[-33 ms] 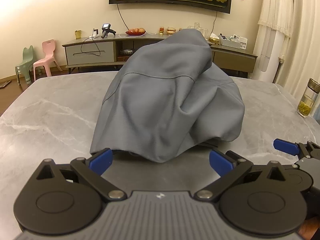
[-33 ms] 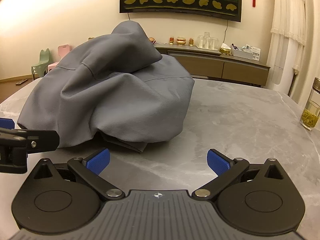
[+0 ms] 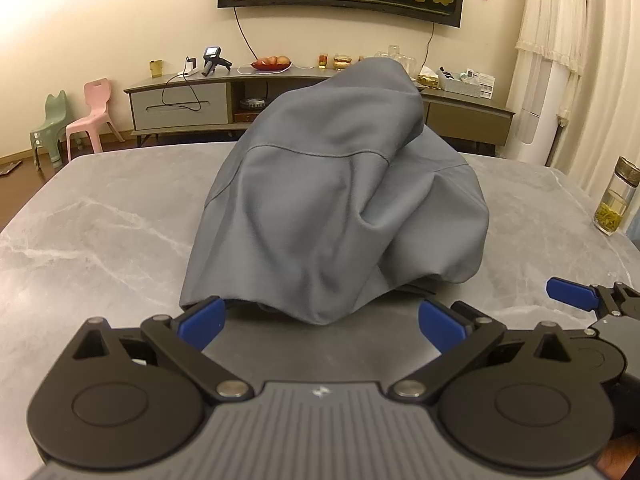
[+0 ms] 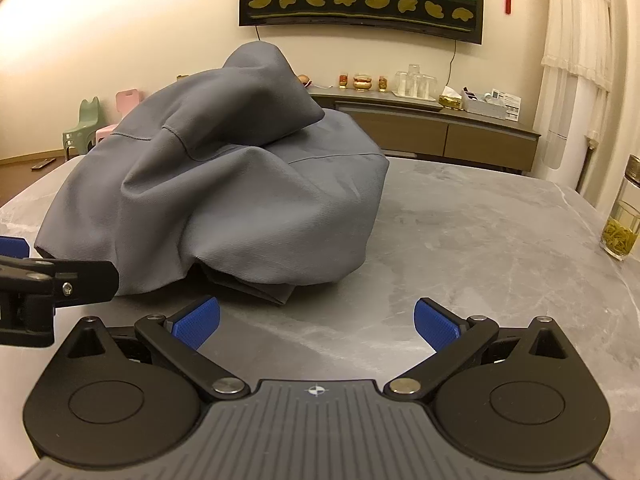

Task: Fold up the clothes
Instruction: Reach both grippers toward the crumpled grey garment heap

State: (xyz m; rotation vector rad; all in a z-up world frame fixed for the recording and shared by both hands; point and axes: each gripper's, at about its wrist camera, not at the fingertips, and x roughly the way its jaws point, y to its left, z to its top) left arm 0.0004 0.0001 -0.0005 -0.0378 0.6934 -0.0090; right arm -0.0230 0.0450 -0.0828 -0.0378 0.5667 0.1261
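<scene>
A grey garment (image 3: pixel 340 208) lies in a crumpled heap on the grey marble table (image 3: pixel 100 232). It also shows in the right wrist view (image 4: pixel 224 200), left of centre, with a folded edge poking out at its near side. My left gripper (image 3: pixel 320 320) is open and empty, just short of the heap's near hem. My right gripper (image 4: pixel 316 322) is open and empty, a little to the right of the heap's near edge. The right gripper's finger (image 3: pixel 572 294) shows at the right of the left wrist view, and the left gripper's finger (image 4: pixel 56 280) shows at the left of the right wrist view.
A glass bottle of tea (image 3: pixel 614 200) stands at the table's right edge, also in the right wrist view (image 4: pixel 622 216). Behind the table is a low sideboard (image 3: pixel 192 100) with small items, and two small chairs (image 3: pixel 92 116) stand at the far left.
</scene>
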